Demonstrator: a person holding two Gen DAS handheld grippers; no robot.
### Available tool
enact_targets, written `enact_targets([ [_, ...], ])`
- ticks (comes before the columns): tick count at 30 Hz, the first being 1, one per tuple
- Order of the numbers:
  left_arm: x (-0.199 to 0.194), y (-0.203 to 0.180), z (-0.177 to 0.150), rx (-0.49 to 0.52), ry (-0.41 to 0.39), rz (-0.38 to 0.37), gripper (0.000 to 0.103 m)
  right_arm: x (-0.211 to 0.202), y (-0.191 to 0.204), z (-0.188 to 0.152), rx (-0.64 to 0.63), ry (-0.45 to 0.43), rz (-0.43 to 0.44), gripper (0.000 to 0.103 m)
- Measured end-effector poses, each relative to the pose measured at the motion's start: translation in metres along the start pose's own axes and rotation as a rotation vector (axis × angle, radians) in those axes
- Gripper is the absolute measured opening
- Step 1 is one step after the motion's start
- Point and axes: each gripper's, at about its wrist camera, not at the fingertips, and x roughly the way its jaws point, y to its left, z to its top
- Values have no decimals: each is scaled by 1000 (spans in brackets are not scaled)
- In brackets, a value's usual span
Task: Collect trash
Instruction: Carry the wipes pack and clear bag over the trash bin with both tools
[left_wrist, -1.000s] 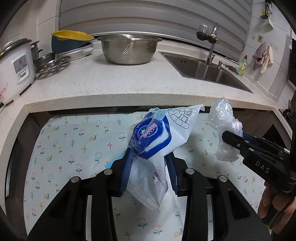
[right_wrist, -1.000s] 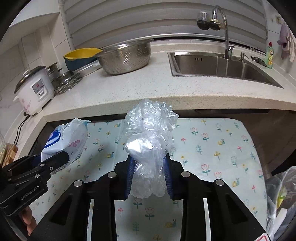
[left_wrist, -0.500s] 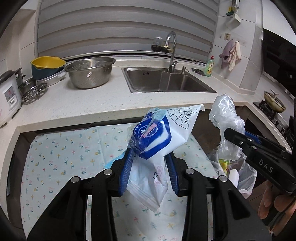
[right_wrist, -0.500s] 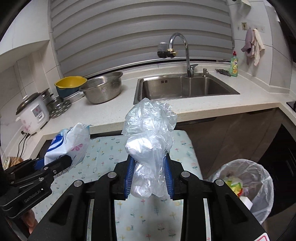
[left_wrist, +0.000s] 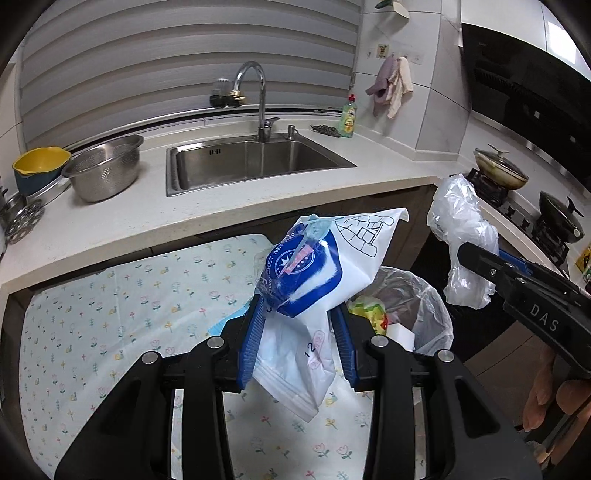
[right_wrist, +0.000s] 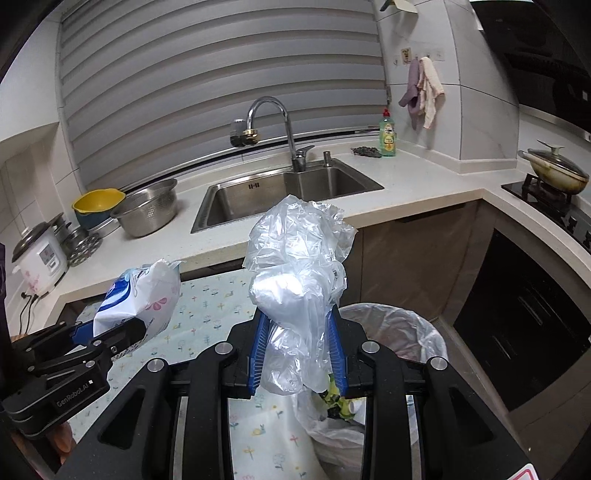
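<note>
Risk, chief: the bin's (right_wrist: 417, 332) mouth is small under two loads; dropped off-centre, either piece lands on the floor.
Risk, lesser: clear plastic bag (right_wrist: 299, 280), light and clingy, may stick to the pads.
Room: kitchen, pale countertop (left_wrist: 147, 218), sink (left_wrist: 255, 162), floral tablecloth (left_wrist: 110, 314) beside the bin.
Left gripper (left_wrist: 297, 343): pinching wet-wipe packet (left_wrist: 314, 280).
Right gripper (right_wrist: 297, 354): pinching the bag, above the bin's near rim.

Bin (right_wrist: 424, 328) contents mostly behind crumpled plastic bag (right_wrist: 299, 280)
</note>
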Motion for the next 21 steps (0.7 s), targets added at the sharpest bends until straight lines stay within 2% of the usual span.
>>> enact_targets([
  [10,15,-62,-4,63,33,-48,35,-12,-57,-15,61,5,-51,29],
  [21,46,-102,-10,94,90,-74,36,-8,-96,-31,103,27,-77,29],
])
